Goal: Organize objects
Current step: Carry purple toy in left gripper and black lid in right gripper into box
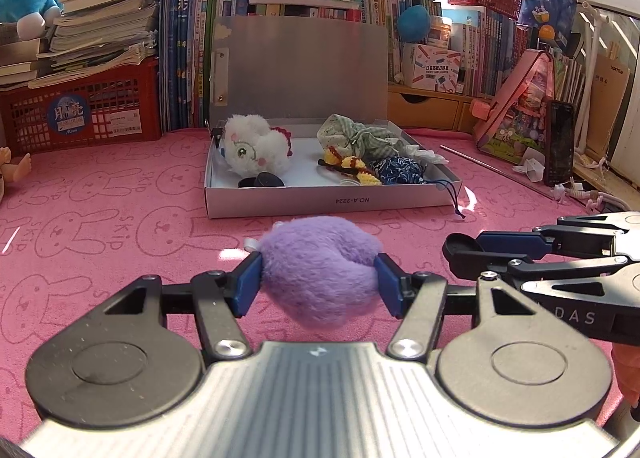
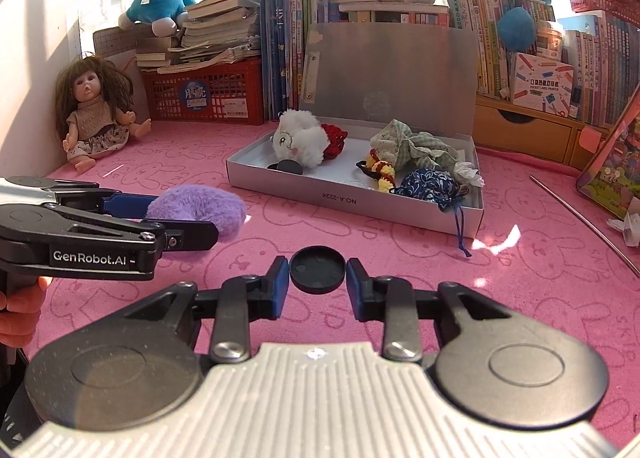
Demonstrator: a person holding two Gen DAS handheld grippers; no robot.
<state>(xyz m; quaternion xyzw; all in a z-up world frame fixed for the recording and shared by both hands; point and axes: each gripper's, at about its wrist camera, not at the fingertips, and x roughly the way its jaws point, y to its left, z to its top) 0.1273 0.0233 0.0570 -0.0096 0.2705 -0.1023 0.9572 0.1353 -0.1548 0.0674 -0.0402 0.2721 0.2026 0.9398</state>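
Observation:
My left gripper [image 1: 318, 278] is shut on a fluffy purple plush [image 1: 318, 264], held above the pink mat a short way in front of the open white box [image 1: 328, 201]. My right gripper [image 2: 317, 276] is shut on a round black lid [image 2: 317, 269], pinched at both edges. In the left wrist view the black lid [image 1: 464, 248] and right gripper [image 1: 470, 254] sit to the right of the plush. In the right wrist view the purple plush [image 2: 200, 207] and left gripper [image 2: 182, 217] are at the left. Inside the white box [image 2: 352, 199] lie a white plush [image 2: 300, 141], a crochet toy [image 2: 380, 171], a blue pouch [image 2: 430, 185], a checked cloth bundle [image 2: 408, 145] and a black disc [image 2: 286, 167].
A doll [image 2: 94, 113] sits at the far left corner. Red crate [image 1: 80, 113], stacked books and plush toys line the back. A metal rod [image 2: 584, 217], a colourful box [image 1: 520, 113] and a dark phone [image 1: 560, 147] are at the right. The box lid [image 1: 304, 65] stands upright behind the box.

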